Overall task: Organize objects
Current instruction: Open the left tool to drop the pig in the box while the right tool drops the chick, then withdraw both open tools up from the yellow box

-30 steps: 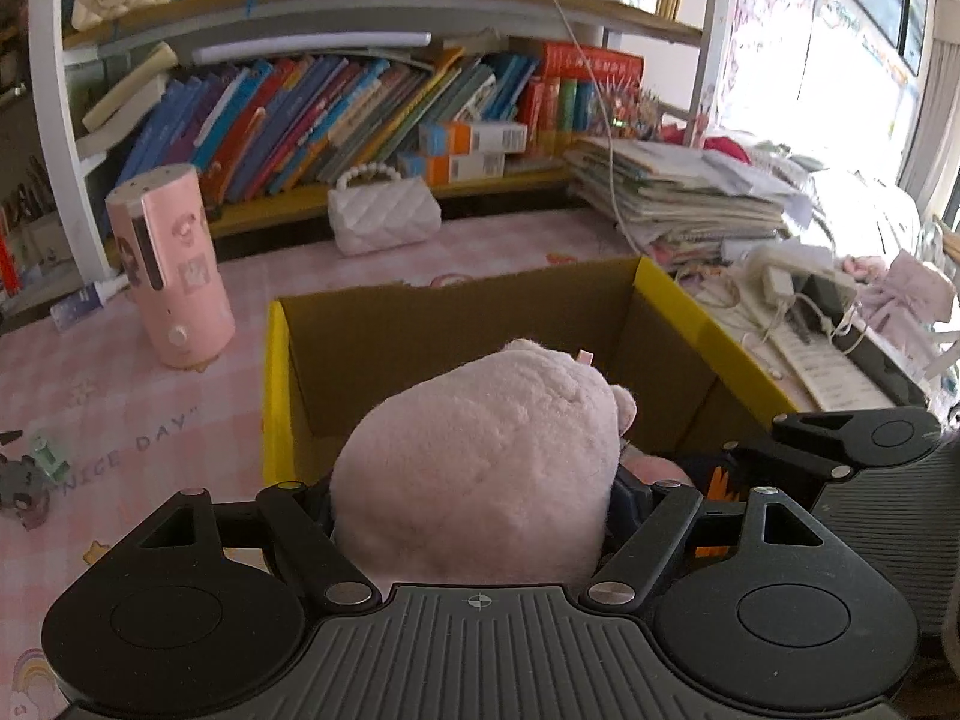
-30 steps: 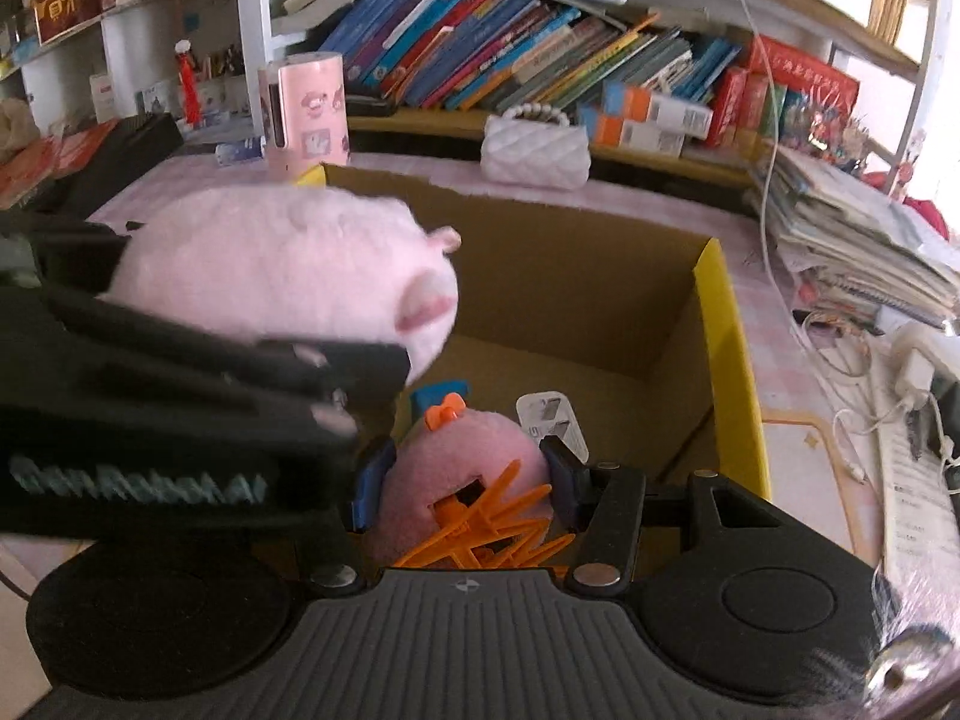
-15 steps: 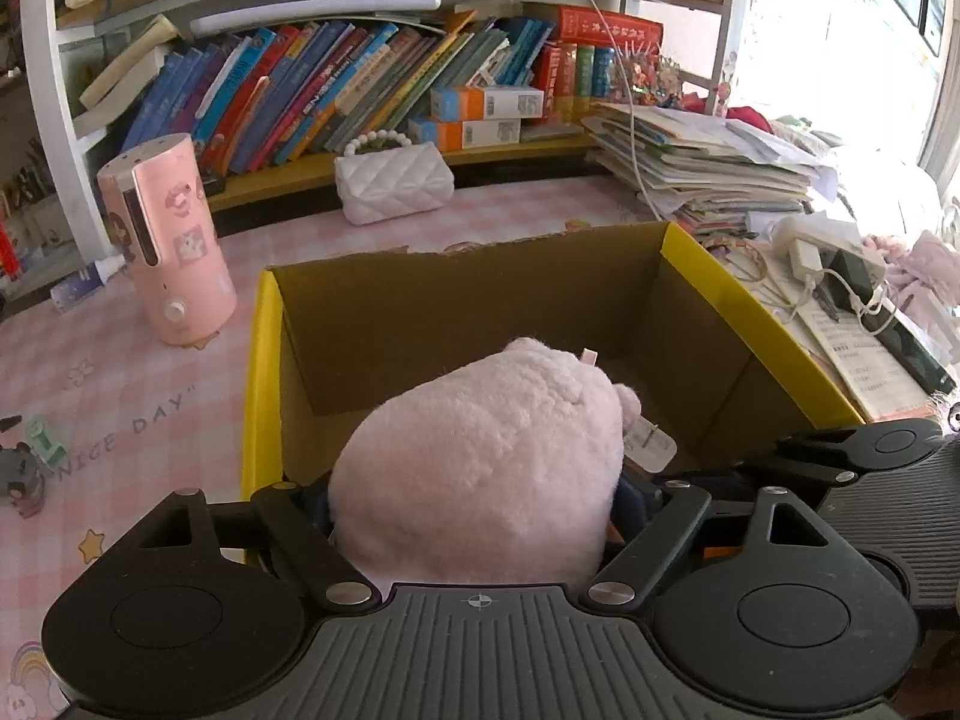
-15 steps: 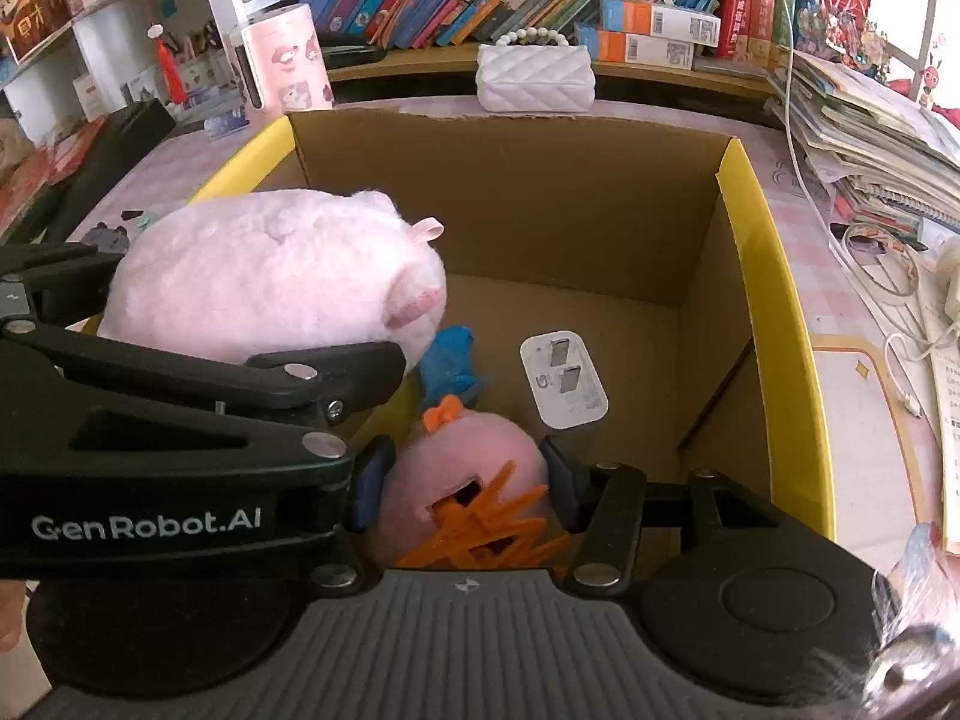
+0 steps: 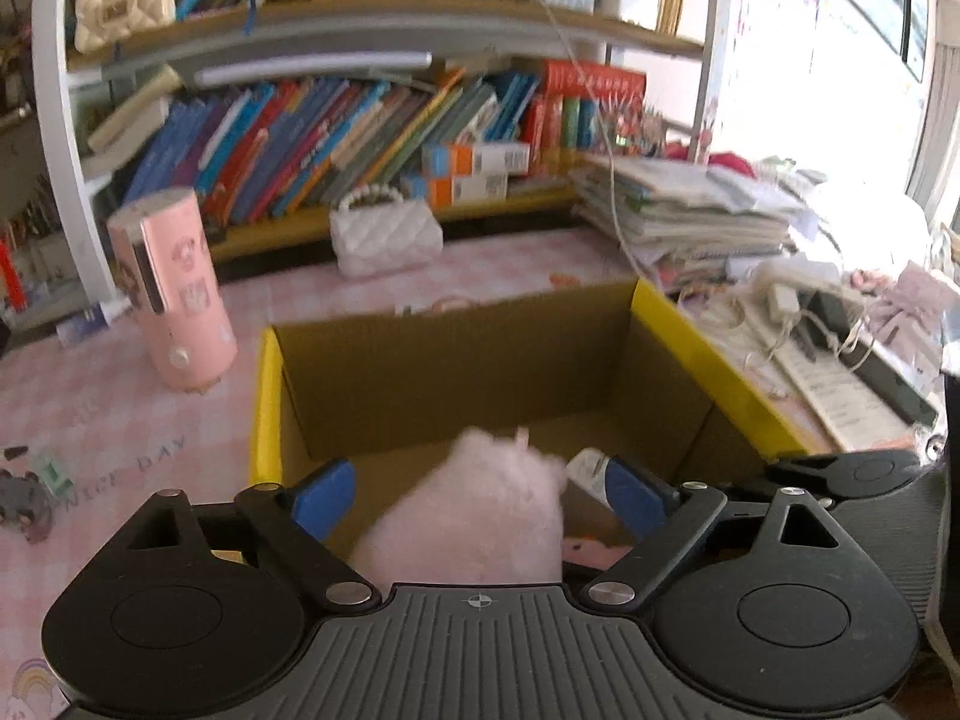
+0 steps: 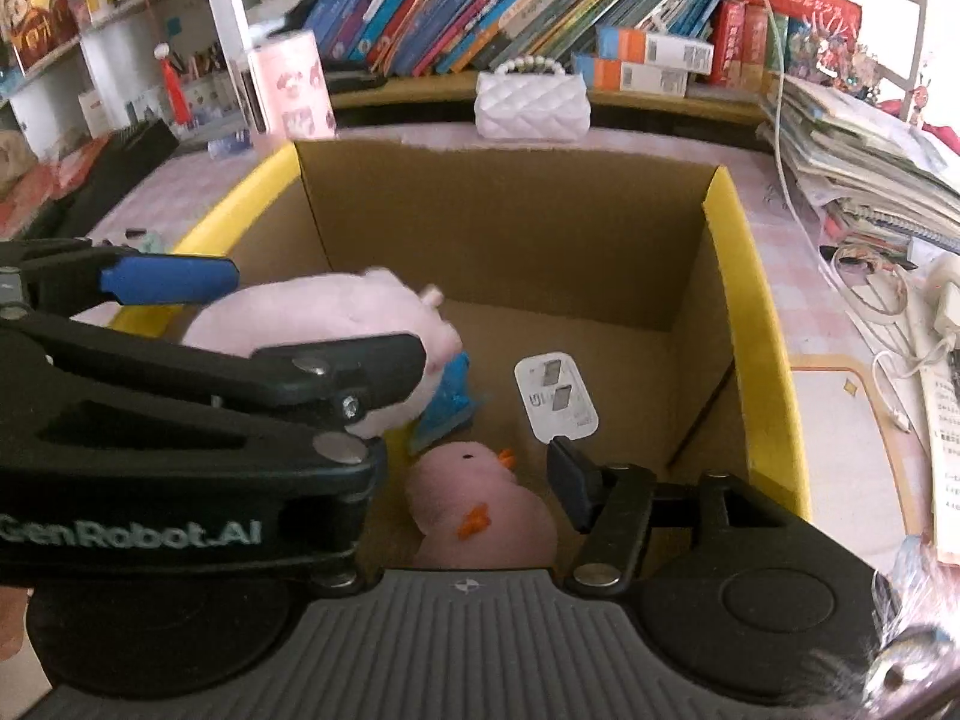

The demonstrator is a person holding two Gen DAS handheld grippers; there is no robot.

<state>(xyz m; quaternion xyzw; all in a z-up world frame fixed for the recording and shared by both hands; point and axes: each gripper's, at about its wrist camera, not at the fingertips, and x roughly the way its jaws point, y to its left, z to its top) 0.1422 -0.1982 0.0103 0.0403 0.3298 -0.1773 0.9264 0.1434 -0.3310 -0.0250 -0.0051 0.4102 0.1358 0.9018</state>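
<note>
Both grippers, left [image 5: 480,495] and right [image 6: 480,480], hung with jaws spread over the box [image 6: 744,324]. Inside lay the pig [image 5: 474,516] and chick [image 6: 480,510]. The box sat on a pink checked table [image 5: 108,396], bookshelf [image 5: 360,120] at 12 o'clock.

Ahead of me a shelf [image 5: 372,36] holds a row of leaning books [image 5: 336,138], with a white quilted purse [image 5: 384,234] on the pink checked table [image 5: 90,408] below. A pink cylinder [image 5: 171,294] stands upright to my left, well apart from the purse. To my right sits a stack of papers [image 5: 684,210], with white cables [image 5: 780,312] beside it.
</note>
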